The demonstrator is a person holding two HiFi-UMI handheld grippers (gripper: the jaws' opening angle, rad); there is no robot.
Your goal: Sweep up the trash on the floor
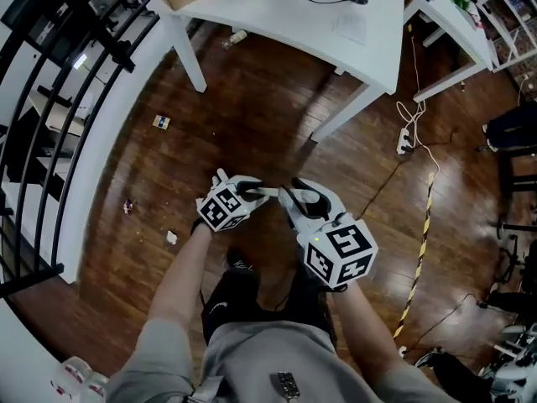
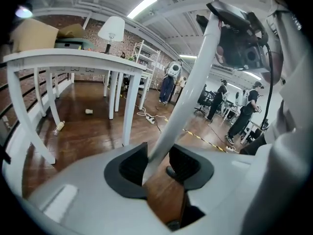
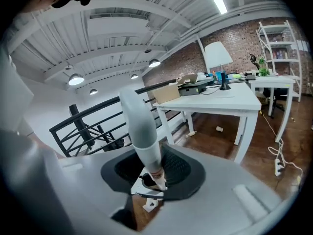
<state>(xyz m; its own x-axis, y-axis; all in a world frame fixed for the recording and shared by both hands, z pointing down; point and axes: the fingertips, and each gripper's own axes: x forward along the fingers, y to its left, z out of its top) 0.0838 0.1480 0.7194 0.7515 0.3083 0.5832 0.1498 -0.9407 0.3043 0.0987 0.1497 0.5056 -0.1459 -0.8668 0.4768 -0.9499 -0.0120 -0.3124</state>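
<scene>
A person stands on a dark wooden floor (image 1: 252,116) with a claw in each hand, the two held close together in front of the body. The left gripper (image 1: 254,192) is clenched on a white round pole (image 2: 195,72), which rises at a slant from between its dark pads. The right gripper (image 1: 295,196) grasps a pale grey rounded handle (image 3: 139,126) that stands nearly upright between its jaws and narrows to a white tip at the lower end. No view shows what either shaft ends in.

The trash lies scattered. A small printed box (image 1: 161,122) sits near the floor's left edge, just inside the curved white border under the black railing (image 1: 50,99). Further along that edge, nearer the person, lie a purple scrap (image 1: 127,206) and a white crumpled scrap (image 1: 171,237), apart from each other. A pale plastic bottle (image 1: 237,36) lies at the far edge of the floor, under the white table (image 1: 277,15) beside its left leg. The left gripper view shows a paper cup (image 2: 88,111) on the floor beyond that leg.

Toward the floor's right edge lie a white power strip (image 1: 404,141) and a line of yellow-and-black striped tape (image 1: 422,242).
</scene>
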